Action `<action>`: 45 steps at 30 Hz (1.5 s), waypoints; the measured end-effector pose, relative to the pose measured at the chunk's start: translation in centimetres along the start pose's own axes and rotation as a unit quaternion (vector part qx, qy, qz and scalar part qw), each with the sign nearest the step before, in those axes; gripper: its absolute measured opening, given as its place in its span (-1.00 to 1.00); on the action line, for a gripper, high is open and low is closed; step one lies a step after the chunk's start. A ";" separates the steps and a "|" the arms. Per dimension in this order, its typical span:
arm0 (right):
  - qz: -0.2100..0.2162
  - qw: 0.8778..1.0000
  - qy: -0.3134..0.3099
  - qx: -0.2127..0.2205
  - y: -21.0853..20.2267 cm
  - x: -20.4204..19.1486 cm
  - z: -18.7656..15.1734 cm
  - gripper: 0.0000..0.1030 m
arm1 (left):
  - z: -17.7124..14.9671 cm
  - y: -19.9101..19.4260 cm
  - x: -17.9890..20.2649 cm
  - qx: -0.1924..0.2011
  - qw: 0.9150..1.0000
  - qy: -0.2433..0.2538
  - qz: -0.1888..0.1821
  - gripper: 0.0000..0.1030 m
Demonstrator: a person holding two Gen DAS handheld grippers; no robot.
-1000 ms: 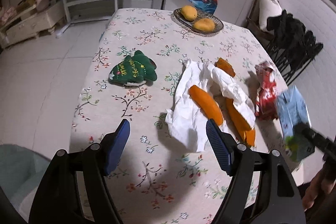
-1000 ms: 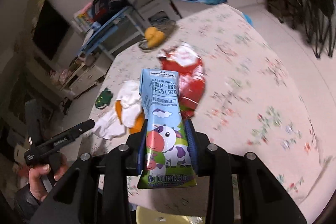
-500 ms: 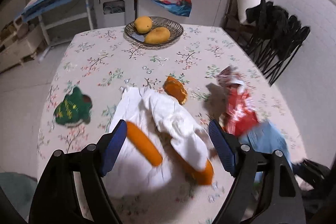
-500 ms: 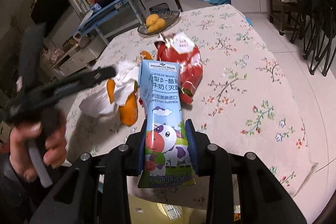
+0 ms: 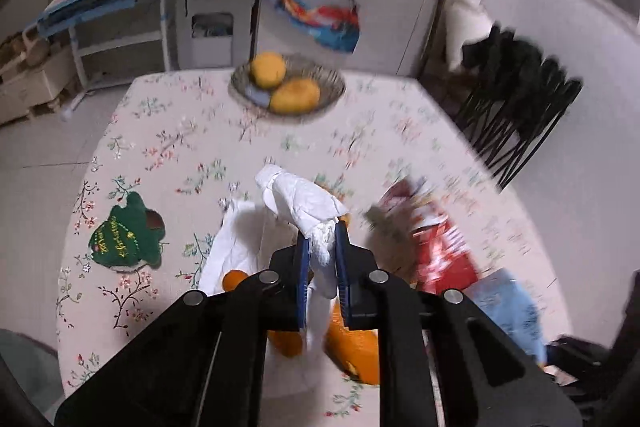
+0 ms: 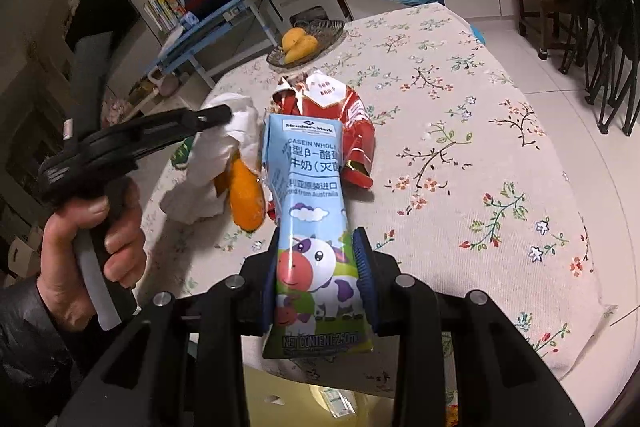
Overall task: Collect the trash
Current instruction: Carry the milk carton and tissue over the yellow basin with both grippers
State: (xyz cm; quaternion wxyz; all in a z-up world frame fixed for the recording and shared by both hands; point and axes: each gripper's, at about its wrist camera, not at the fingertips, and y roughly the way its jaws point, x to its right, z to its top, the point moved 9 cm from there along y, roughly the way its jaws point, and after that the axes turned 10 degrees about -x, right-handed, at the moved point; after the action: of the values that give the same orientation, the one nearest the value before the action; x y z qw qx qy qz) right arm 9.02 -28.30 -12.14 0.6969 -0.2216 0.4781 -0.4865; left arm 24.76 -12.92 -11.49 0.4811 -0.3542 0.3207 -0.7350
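The counter (image 6: pixel 500 147), under a flowered cloth, fills most of both views; its right half lies bare out to the rounded near edge, while the trash crowds the left half near the front edge. At the far end a woven bowl (image 5: pixel 332 83) of yellow fruit sits close to the back edge, with open cloth between it and the trash. A green stuffed toy (image 5: pixel 124 239) lies alone toward the left edge. A red crumpled wrapper (image 6: pixel 352 123) rests mid-counter, just behind the milk carton (image 6: pixel 316 227), which the right tool (image 6: pixel 320 259) grips narrowly around its lower body, held up over the near edge. The left tool (image 5: pixel 322 259) has just been closing and now pinches a twisted end of the white tissue (image 5: pixel 300 203); the rest of the paper drapes down onto the orange peels (image 6: pixel 246 195) beside the carton. A hand (image 6: pixel 88 239) grips the left tool's handle off the counter's left side
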 end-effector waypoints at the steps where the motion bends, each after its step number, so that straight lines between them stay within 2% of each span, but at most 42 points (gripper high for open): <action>1: 0.010 1.000 0.003 0.007 -0.4 -0.2 0.1 -0.33 | 0.2 -0.6 -0.1 0.009 1.000 -0.004 -0.005 -0.76; 5: 0.036 0.999 0.012 0.024 -1.2 -0.6 0.1 -0.33 | -0.2 -4.3 -1.4 0.047 0.998 -0.027 -0.022 -0.76; 8: 0.060 0.997 0.021 0.034 -1.6 -1.2 0.1 -0.33 | -1.4 -6.4 -2.6 0.059 0.997 -0.041 -0.020 -0.76; 12: 0.079 0.996 0.017 0.043 -2.0 -2.4 -0.1 -0.33 | -3.7 -8.0 -3.8 0.060 0.996 -0.056 -0.020 -0.76; 18: 0.098 0.994 0.003 0.050 -2.2 -4.5 -0.9 -0.33 | -7.3 -9.4 -3.1 0.056 0.998 -0.032 0.003 -0.76; 28: 0.104 0.993 -0.002 0.061 -3.3 -5.7 -3.6 -0.33 | -12.2 -11.9 -1.3 0.070 0.995 0.017 0.064 -0.76; 36: 0.105 0.993 0.007 0.053 -3.2 -6.3 -6.2 -0.33 | -15.5 -13.8 -1.0 0.075 0.994 0.021 0.074 -0.76; 45: 0.103 0.994 0.009 0.045 -3.4 -6.9 -8.4 -0.33 | -17.4 -15.4 -0.8 0.082 0.994 0.022 0.075 -0.76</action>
State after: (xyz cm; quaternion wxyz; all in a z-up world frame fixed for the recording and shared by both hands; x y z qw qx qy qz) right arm -0.41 -22.25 -10.12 0.7486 -0.1349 0.4819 -0.4350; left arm 3.13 -4.78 -8.60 0.5549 -0.2724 0.2958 -0.7282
